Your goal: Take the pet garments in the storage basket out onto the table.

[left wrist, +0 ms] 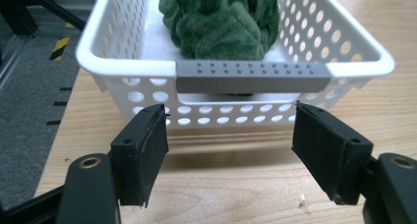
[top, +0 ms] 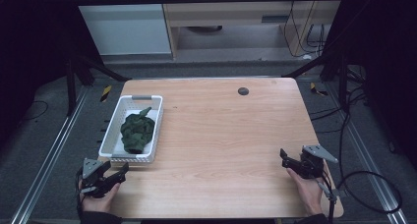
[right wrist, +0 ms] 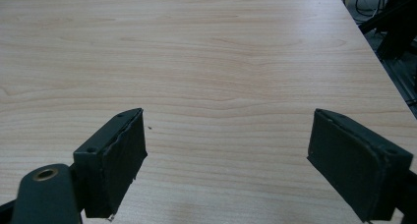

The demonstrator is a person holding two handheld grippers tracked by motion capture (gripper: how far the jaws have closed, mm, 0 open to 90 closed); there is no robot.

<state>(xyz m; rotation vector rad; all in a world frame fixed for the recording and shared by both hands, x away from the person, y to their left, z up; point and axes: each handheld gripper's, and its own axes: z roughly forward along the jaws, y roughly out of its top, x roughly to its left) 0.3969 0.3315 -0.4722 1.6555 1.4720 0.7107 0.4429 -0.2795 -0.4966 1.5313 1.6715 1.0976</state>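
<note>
Pale wooden worktop carries both grippers at the frame's lower corners: left gripper and right gripper, jaws wide and empty. Just past the left jaws, a white basket holds a green plush cloth; it looks soft and light, best pinched at a raised fold.

Lab recording rig, dark metal frame, floor cables, wooden table

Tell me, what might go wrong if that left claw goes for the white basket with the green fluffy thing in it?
The left gripper is open, facing the white basket's grey handle. The basket looks light, so a push could slide it instead of gripping. It sits near the table edge and might tip off. The green cloth is heaped high and could spill if the basket tilts.
</note>
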